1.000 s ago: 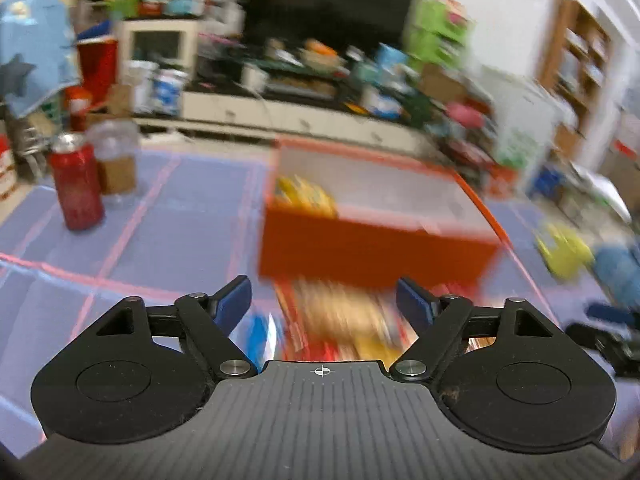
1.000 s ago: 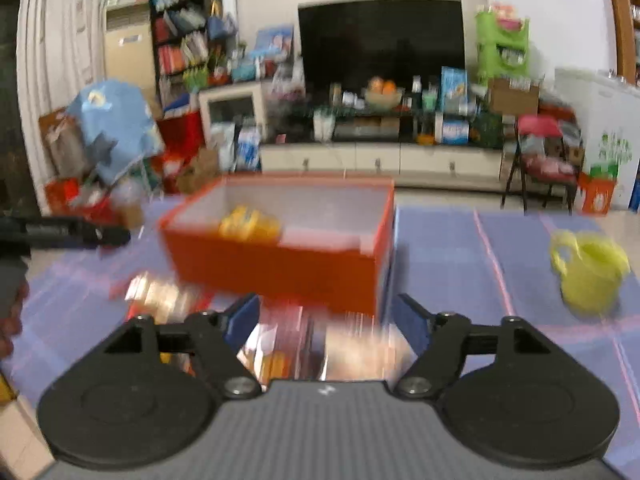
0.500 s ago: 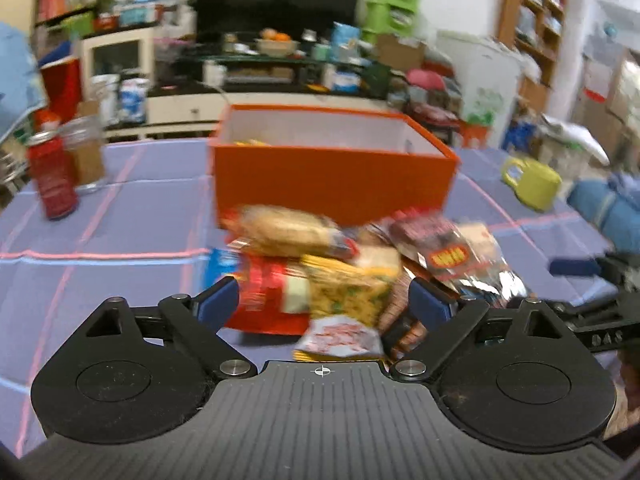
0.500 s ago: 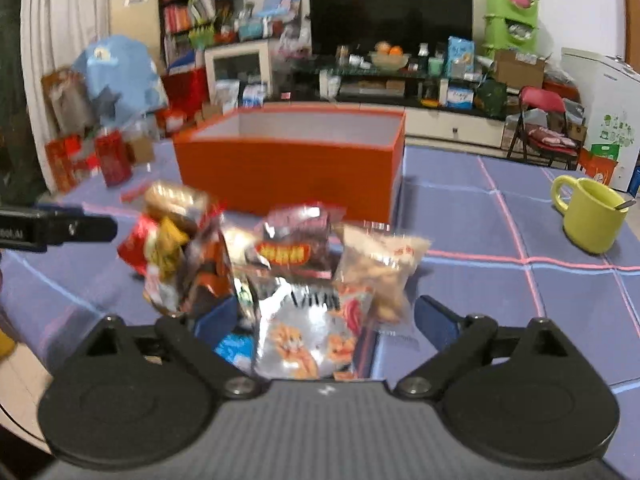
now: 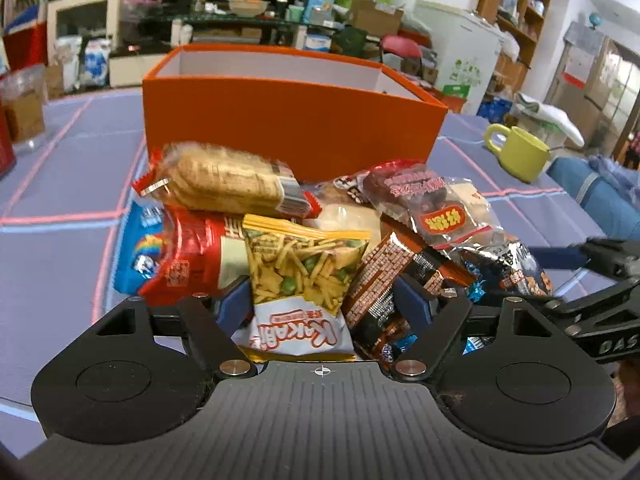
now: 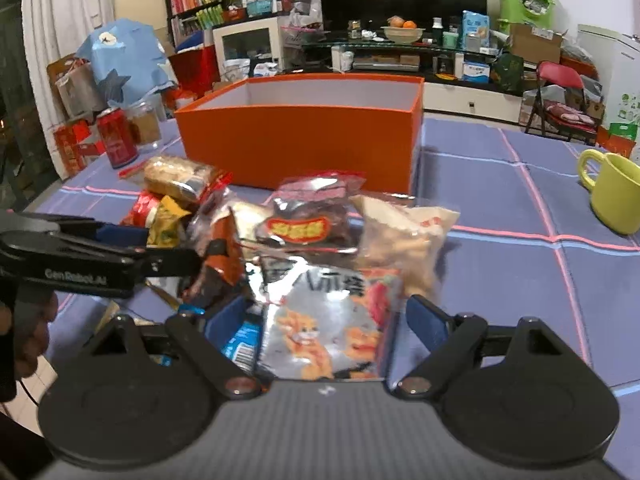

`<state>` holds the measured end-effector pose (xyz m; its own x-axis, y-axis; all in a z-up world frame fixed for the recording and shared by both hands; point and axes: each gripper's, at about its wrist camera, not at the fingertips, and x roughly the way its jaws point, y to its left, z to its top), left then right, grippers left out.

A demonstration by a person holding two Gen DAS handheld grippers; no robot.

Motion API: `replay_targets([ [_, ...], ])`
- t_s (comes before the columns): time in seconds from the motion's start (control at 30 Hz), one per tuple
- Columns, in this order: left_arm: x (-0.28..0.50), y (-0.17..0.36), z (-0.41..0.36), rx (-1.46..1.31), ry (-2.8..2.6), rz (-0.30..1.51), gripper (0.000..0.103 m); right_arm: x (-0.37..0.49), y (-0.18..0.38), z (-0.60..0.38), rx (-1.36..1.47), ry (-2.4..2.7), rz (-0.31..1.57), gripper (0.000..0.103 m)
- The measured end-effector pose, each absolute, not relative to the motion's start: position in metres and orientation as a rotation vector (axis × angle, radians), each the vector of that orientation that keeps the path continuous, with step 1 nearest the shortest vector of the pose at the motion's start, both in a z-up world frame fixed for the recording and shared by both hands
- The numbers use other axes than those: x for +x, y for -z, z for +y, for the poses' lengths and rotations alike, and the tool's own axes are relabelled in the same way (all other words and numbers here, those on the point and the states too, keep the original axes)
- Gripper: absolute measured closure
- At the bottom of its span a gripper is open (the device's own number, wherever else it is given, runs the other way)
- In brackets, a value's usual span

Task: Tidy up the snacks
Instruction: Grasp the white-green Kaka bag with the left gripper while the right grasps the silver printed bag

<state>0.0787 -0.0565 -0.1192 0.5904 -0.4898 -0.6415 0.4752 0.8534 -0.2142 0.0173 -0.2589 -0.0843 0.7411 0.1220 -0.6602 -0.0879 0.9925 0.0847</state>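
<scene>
Both wrist cams sit low and close, angled down at the snack pile; shared backdrop is the orange box. Left cam views from the left, right cam from the right.

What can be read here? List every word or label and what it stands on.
"GenRobot.AI": side of the left gripper.
"DAS", cut off: side of the right gripper.
"RokABi", upside down, unsure: chip bag.
Chinese label on the red-label bag and large characters on the silver bag: too blurred to read.
Red can: unreadable.
</scene>
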Motion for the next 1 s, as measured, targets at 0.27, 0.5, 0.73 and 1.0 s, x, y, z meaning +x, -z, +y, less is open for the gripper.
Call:
replay_targets([
  [0.27,0.081,0.121,-0.057,-0.066,0.568,0.766,0.054,0.024,0.091,-0.261,0.113,-0.124,0.798,0.035],
  [0.5,0.082,0.121,-0.055,-0.071,0.56,0.78,0.055,0.025,0.095,-0.263,0.14,-0.125,0.821,0.036],
  [0.73,0.079,0.119,-0.056,0.03,0.498,0.778,0.055,0.027,0.095,-0.268,0.15,-0.111,0.833,0.036],
  [1.0,0.08,0.126,-0.055,0.078,0.437,0.799,0.055,0.027,0.095,-0.27,0.149,-0.089,0.852,0.035],
])
